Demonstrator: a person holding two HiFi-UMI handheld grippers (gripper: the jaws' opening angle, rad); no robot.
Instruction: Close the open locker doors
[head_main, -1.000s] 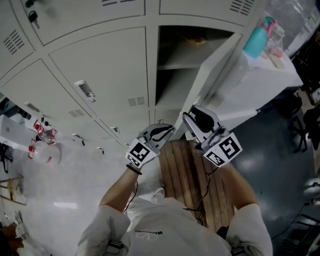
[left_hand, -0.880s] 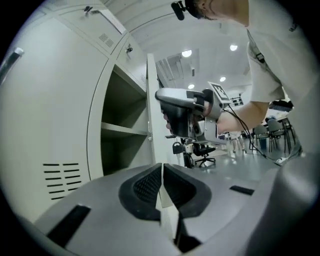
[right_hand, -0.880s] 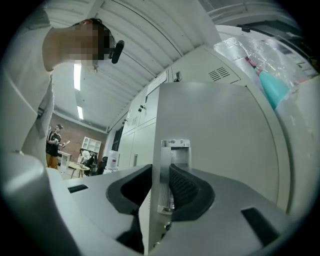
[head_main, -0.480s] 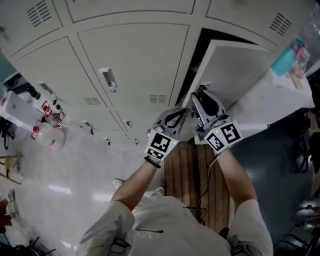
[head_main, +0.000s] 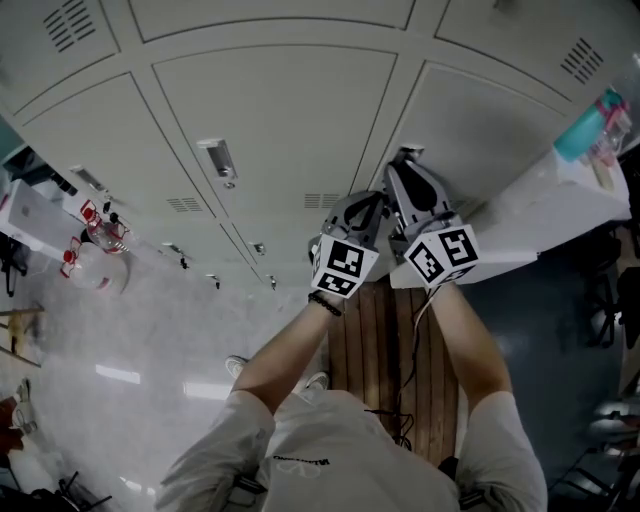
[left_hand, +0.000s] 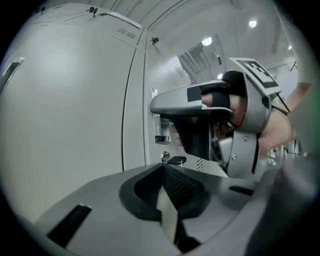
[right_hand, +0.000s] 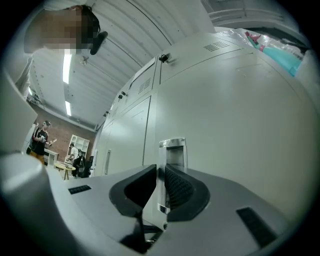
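At the right end of the locker row, the locker door (head_main: 480, 130) lies almost flush with the shut door beside it (head_main: 270, 130). No dark opening shows along its edge, so the step in hand looks like the last press home.

To do it well, I would push straight into the door face near the handle (right_hand: 172, 150), on the latch side, where a small force seats the door best. The push should be steady, not a slap, since a thin metal door can bounce back off its frame. It would be wise to hold the pressure a moment until the edge sits level with its neighbour, then let go of the handle without dragging the door open again. The key (left_hand: 176, 160) sticks out just below the handle, so it is worth keeping clear of it.

The right tool (right_hand: 161, 172) has just been closing. Its jaws now stand narrow, with the thin chrome edge of the handle between them, and the pads look to be pinching it from both sides, though any sliver of gap on the left pad is hard to rule out. The left tool (left_hand: 162, 167) is fully closed with nothing between its jaws. It points at the door just beside the right tool, near the key, and I cannot tell whether its tip touches the metal.
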